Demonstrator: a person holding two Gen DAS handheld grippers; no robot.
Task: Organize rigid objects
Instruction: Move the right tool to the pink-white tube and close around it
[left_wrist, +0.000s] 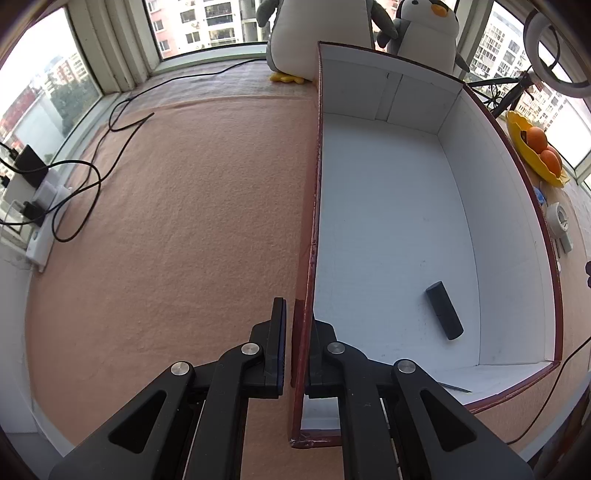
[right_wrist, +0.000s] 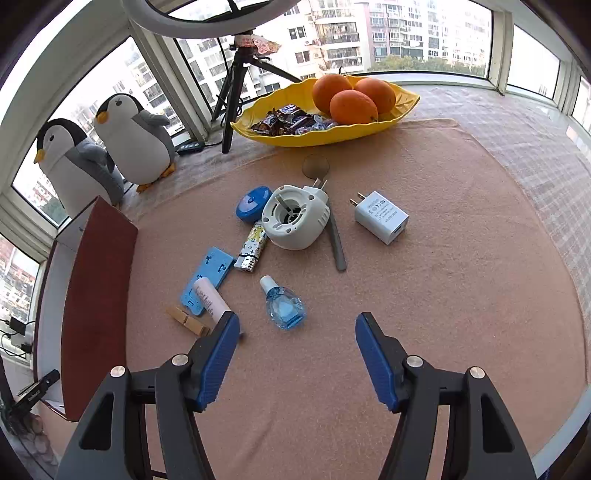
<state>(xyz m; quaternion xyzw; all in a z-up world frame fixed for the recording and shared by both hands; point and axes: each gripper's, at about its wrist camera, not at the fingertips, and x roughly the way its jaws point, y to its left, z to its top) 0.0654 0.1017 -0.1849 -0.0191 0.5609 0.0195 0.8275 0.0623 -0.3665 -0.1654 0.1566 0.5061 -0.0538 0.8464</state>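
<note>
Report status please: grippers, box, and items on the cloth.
Left gripper shut on box wall. Right gripper open, empty, above cloth. Black stick in box; eye-drop bottle nearest. Nothing blocking.

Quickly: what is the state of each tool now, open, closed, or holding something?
Left tool: closed on the side wall of the box.
Right tool: open, holding nothing, above the cloth.

At eleven o'clock we see two plush penguins (right_wrist: 107, 155) by the window. At twelve sits a yellow dish (right_wrist: 402, 105) holding oranges (right_wrist: 352, 107) and wrapped candies (right_wrist: 291, 122), with a tripod (right_wrist: 236, 92) just left. A power strip (left_wrist: 35, 210) with cables lies at nine.
</note>
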